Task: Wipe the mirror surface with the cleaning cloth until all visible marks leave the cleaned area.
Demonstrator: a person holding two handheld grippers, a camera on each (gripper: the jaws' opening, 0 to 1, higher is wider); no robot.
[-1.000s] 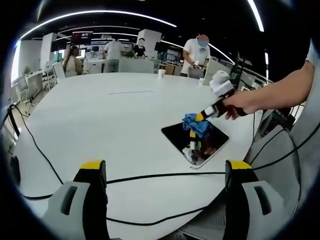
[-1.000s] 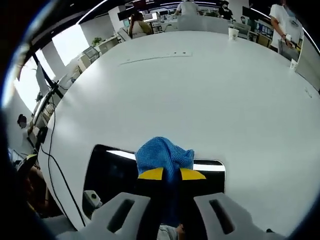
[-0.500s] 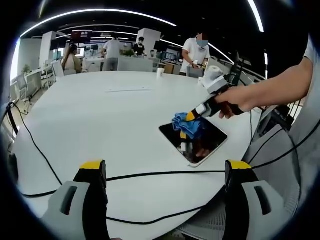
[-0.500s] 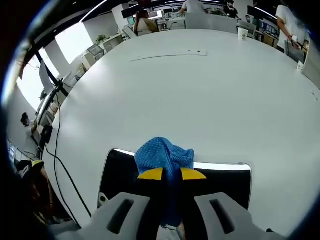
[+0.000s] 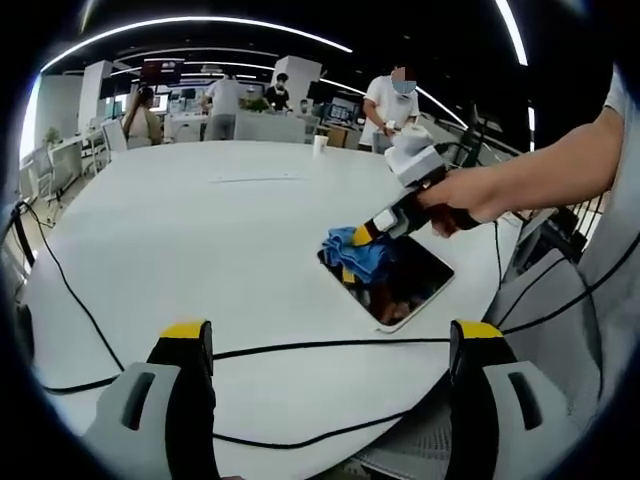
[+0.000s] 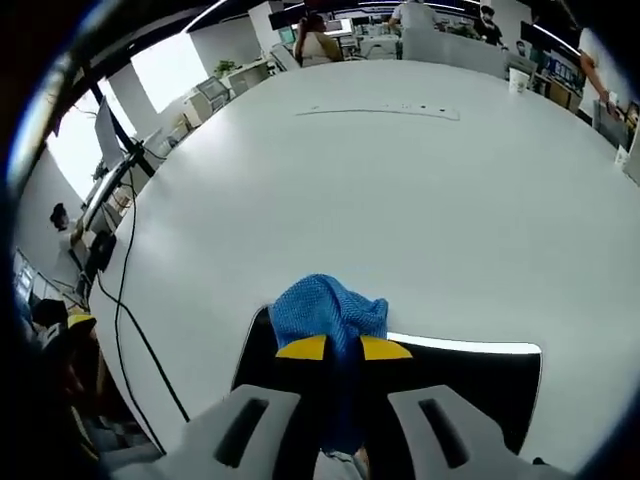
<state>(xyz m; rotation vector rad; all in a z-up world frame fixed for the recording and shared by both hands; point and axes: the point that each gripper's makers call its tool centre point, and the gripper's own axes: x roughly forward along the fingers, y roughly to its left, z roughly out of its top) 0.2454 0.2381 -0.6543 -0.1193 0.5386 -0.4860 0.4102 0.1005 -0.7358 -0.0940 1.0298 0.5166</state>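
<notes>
The mirror [image 5: 400, 283] lies flat on the big white table [image 5: 200, 240], close to the table's near right edge in the left gripper view, its dark glass reflecting the gripper above it. The blue cleaning cloth [image 5: 352, 255] sits on the mirror's far left corner, overlapping the rim there and touching the glass. The right gripper [image 5: 363, 236] is clamped on that cloth, its yellow-tipped jaws pinching the fabric from both sides, and a person's hand [image 5: 455, 198] holds the gripper's handle above the mirror's far edge, the forearm reaching away past the mirror's right side.

In the right gripper view the cleaning cloth [image 6: 327, 318] bunches up just ahead of the right gripper [image 6: 343, 348], with the mirror [image 6: 470, 385] spreading dark beneath and to the right of it; a bright strip of reflected light runs along the mirror's far edge. The table [image 6: 400, 190] stretches away beyond the mirror.

The left gripper [image 5: 330, 345] hovers well short of the mirror, its two jaws spread wide apart with nothing between them. A black cable [image 5: 300, 352] lies across the table between those jaws and the mirror's near edge. People stand beyond the table's far side, well away from the mirror
</notes>
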